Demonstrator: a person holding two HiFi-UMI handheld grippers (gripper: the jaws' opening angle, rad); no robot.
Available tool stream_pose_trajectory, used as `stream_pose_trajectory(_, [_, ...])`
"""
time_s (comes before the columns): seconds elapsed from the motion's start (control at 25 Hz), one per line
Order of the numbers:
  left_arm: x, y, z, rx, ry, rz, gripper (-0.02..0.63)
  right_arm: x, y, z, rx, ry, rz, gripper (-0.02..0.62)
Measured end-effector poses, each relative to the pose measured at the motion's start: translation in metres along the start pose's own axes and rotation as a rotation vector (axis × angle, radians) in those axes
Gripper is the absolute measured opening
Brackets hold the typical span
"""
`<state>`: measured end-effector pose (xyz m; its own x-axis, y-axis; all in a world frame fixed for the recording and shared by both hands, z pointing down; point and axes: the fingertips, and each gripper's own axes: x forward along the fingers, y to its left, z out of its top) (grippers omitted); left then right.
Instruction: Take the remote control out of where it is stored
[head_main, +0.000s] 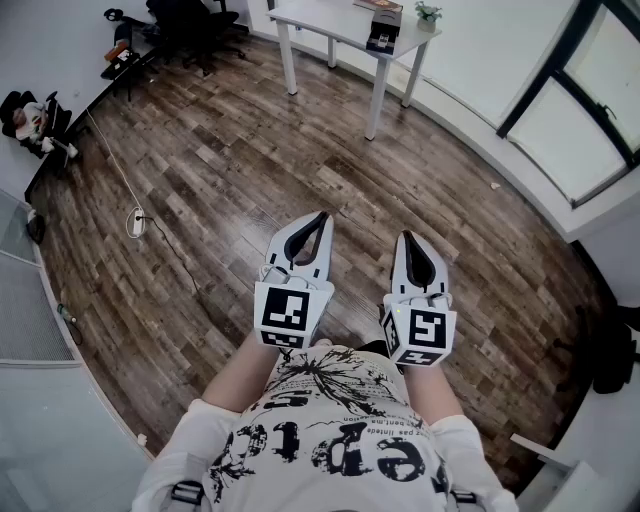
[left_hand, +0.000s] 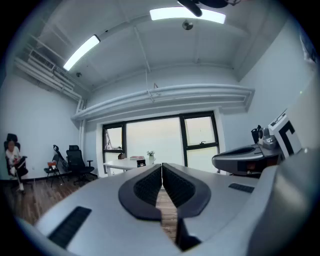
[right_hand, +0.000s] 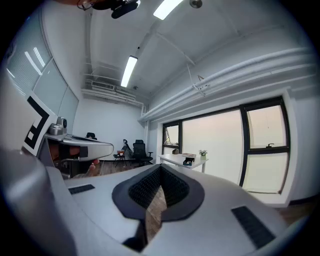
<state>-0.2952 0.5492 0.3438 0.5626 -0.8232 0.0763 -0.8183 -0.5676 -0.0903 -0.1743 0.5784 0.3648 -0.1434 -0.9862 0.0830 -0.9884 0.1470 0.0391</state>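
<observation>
Holding both tools level and side by side in front of the body, over the wood floor (head_main: 220, 180), the person points them toward the far end of the room.

Left gripper (head_main: 322, 216): jaws closed. In the left gripper view the ribbed pads (left_hand: 146, 187) meet at the tips in one thin seam. Only a narrow wedge of floor shows lower down, and nothing is held.

Right gripper (head_main: 410, 238): same condition. In the right gripper view its pads (right_hand: 144, 189) touch at the tip, again with nothing gripped. The two grippers sit near each other without touching.

Remote control: not made out in any view. A white table (head_main: 330, 22) stands well apart from the grippers, near the window (head_main: 580, 90). On it are a small dark open box (head_main: 383, 38) and a potted plant (head_main: 428, 13). The box is possibly the storage place, but it is too small and too far off to read its contents.

Other notes:
- Black office chairs (head_main: 195, 20) stand at the far left corner.
- A white cable with a socket block (head_main: 137, 220) lies on the floor.
- A second person (left_hand: 12, 160) is seated by the left wall.
</observation>
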Motion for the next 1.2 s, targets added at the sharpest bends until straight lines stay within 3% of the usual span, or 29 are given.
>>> stream_pose_trajectory(0.72, [0.015, 0.012, -0.015, -0.124, 0.015, -0.041, 0.011, 0.016, 0.002, -0.011, 0.047, 0.022, -0.006, 0.002])
stream_pose_trajectory(0.92, [0.02, 0.016, -0.015, -0.155, -0.029, -0.052, 0.011, 0.023, 0.003, -0.02, 0.051, 0.049, 0.004, 0.002])
stream_pose_trajectory(1.2, [0.059, 0.01, -0.015, -0.156, -0.047, -0.051, 0.011, 0.045, -0.029, -0.035, 0.056, 0.092, 0.003, 0.002])
